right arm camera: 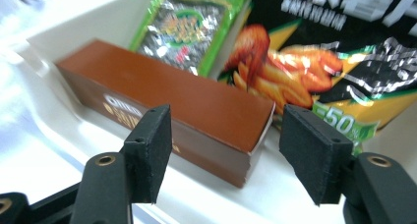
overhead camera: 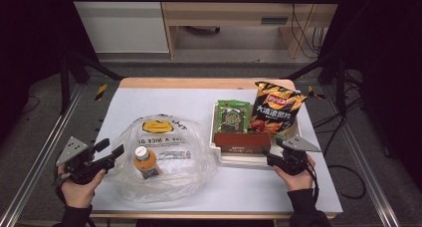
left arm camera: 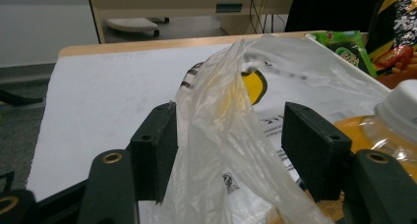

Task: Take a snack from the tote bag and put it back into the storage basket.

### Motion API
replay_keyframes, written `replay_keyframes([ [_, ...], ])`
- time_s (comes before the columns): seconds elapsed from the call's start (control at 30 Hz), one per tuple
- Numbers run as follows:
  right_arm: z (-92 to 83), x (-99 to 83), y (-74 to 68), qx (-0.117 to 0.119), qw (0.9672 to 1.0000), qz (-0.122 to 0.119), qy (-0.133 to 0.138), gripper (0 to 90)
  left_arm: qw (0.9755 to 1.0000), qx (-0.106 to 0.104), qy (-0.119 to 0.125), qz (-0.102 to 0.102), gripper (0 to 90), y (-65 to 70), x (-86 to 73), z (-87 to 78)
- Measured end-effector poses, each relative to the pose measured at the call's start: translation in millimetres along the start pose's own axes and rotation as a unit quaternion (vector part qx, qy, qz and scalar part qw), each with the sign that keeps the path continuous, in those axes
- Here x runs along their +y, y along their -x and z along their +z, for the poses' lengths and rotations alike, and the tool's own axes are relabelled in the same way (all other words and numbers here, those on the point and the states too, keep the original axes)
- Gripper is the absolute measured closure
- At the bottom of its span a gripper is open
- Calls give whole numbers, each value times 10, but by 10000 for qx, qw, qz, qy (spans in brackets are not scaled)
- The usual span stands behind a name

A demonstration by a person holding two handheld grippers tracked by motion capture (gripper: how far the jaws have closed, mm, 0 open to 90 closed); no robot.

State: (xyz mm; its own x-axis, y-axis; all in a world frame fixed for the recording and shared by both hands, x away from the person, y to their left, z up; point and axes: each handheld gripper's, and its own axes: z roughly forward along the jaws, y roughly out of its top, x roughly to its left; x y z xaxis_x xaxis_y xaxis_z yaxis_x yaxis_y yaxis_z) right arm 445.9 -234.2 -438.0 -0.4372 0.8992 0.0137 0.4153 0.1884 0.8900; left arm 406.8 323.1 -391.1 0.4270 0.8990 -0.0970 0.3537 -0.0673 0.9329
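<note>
We wear dark sleeves (overhead camera: pixel 74 216) and hold two black grippers, the left gripper (overhead camera: pixel 112 152) and right gripper (overhead camera: pixel 269 159), each topped by a grey three-cornered plate, with brass-ringed screw holes.

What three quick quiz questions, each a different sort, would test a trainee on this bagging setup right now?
1. True or false: the orange drink bottle lies inside the clear plastic bag.
2. Which item in the white tray sits nearest the right gripper? A) brown box B) green packet C) chip bag
3. Fill in: a fold of the ______ stands between the jaws of the left gripper.

Key:
1. True.
2. A: the brown box lies just ahead of the open jaws, with the green packet and chip bag behind it.
3. Plastic bag; the pads stand apart on either side of it.
</note>
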Motion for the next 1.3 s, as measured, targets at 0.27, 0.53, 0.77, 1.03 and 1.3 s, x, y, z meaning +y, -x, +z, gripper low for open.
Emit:
replay_keyframes([
  [0.27, -116, 137, -103, 197, 9995, 86, 247, 323, 9996, -148, 247, -19, 358, 119, 168, -88],
  [0.53, -128, 207, -238, 421, 9986, 64, 321, 294, 9993, -284, 150, 193, 298, 337, 203, -78],
  [0.77, -139, 222, -265, 510, 9981, 100, 336, 275, 9987, -381, 47, 348, 229, 528, 194, -58],
  [1.03, -122, 214, -279, 551, 9981, 88, 274, 269, 9976, -478, -212, 449, 207, 671, 116, 63],
  [1.3, -109, 189, -281, 572, 9982, 94, 174, 268, 9962, -397, -516, 577, 203, 732, -6, 176],
])
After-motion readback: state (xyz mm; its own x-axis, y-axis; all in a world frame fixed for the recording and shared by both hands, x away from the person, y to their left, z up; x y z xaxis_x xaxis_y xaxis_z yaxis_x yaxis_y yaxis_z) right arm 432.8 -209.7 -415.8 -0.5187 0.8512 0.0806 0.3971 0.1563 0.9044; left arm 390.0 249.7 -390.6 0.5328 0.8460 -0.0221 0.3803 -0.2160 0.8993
